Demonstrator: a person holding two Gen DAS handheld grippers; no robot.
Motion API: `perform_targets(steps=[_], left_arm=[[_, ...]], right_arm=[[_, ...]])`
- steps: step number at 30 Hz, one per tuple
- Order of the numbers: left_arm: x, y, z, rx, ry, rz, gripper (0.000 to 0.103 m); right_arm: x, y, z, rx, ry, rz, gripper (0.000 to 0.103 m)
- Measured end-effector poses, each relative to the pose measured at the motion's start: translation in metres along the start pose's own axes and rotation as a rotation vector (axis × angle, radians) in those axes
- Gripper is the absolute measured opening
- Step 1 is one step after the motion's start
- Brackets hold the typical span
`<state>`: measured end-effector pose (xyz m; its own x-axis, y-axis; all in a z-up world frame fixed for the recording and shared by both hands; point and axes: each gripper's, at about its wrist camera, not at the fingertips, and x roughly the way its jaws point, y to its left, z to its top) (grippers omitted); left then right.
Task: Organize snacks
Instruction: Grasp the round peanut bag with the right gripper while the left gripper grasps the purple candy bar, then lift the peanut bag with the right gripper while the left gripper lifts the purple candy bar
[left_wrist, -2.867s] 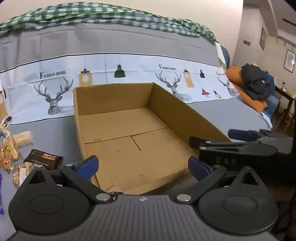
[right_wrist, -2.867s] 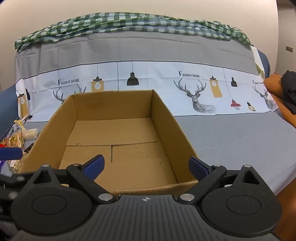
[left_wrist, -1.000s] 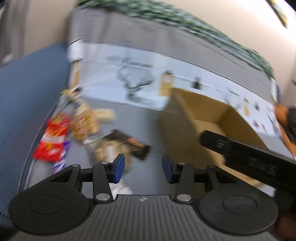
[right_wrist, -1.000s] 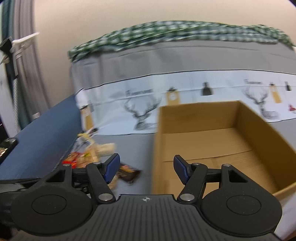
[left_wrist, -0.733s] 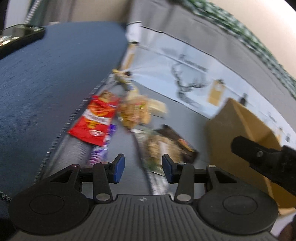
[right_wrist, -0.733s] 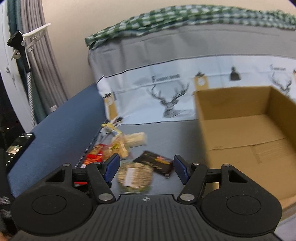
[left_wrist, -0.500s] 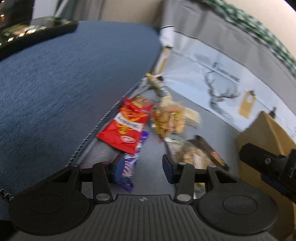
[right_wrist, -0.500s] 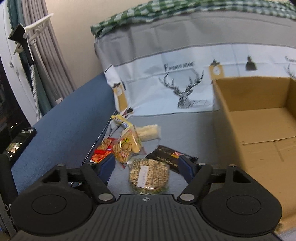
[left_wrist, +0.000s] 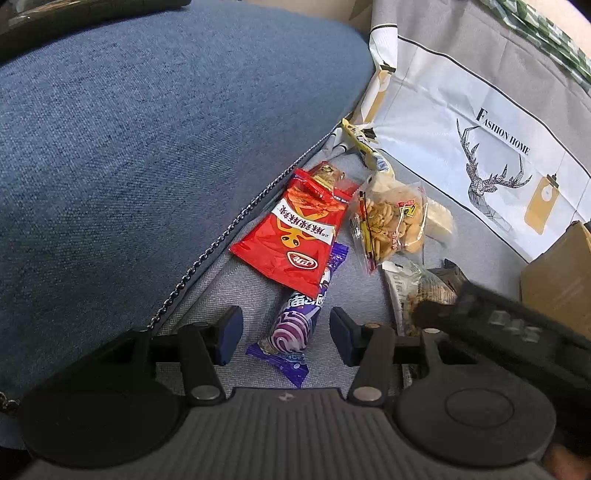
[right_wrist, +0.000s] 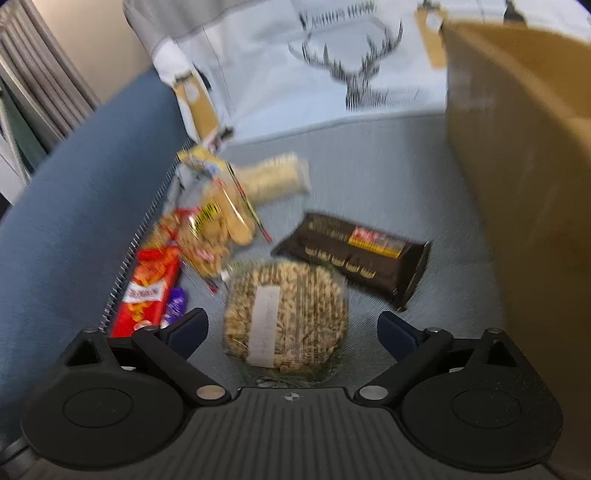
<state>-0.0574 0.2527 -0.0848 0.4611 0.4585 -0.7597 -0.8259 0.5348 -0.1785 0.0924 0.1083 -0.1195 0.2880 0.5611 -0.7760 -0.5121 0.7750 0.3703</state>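
Note:
Snack packs lie in a heap on the grey seat. In the left wrist view a purple snack bar (left_wrist: 295, 321) lies between the jaws of my left gripper (left_wrist: 284, 334), which are closing and do not touch it. A red chip packet (left_wrist: 295, 236) overlaps its far end, beside a clear bag of crackers (left_wrist: 391, 225). In the blurred right wrist view my right gripper (right_wrist: 293, 328) is opening wide around a round seed cake pack (right_wrist: 288, 314), pads clear of it. A dark brown packet (right_wrist: 354, 254) lies just behind. The cardboard box (right_wrist: 524, 147) stands at right.
A blue sofa arm (left_wrist: 129, 147) rises along the left of the pile. A deer-print cover (left_wrist: 480, 155) hangs behind. A pale roll (right_wrist: 273, 179) and a yellow packet (right_wrist: 199, 158) lie at the back. One of the right gripper's fingers (left_wrist: 491, 317) crosses the left wrist view's right side.
Both grippers swung left from the box to the snack pile and dropped closer to it. The right jaws spread much wider. The left jaws now straddle the purple bar.

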Motion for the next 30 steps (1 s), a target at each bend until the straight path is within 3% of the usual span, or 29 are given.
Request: perform_targets(steps=[3, 5, 7, 10, 17, 24, 30], left_arm=[[0.004, 0.000, 0.000, -0.004, 0.020, -0.011, 0.029], [0.007, -0.001, 0.000, -0.010, 0.023, -0.022, 0.026], [0.006, -0.002, 0.000, -0.008, 0.022, -0.029, 0.026], [0.006, -0.002, 0.001, -0.015, 0.027, -0.048, 0.026], [0.006, 0.001, 0.003, -0.056, 0.058, -0.110, 0.026], [0.003, 0.001, 0.000, -0.052, 0.103, -0.194, 0.026], [0.003, -0.002, -0.003, -0.036, 0.157, -0.282, 0.026]], right_arm=[[0.016, 0.004, -0.002, -0.014, 0.025, -0.008, 0.101], [0.019, 0.011, -0.003, -0.067, 0.027, -0.030, 0.101], [0.020, 0.015, -0.004, -0.103, 0.028, -0.044, 0.098], [0.017, 0.014, -0.004, -0.125, 0.012, -0.060, 0.081], [-0.012, 0.006, -0.003, -0.136, -0.039, -0.039, 0.081], [-0.084, 0.014, -0.011, -0.256, -0.094, -0.032, 0.081], [-0.126, 0.013, -0.048, -0.299, -0.074, -0.038, 0.081]])
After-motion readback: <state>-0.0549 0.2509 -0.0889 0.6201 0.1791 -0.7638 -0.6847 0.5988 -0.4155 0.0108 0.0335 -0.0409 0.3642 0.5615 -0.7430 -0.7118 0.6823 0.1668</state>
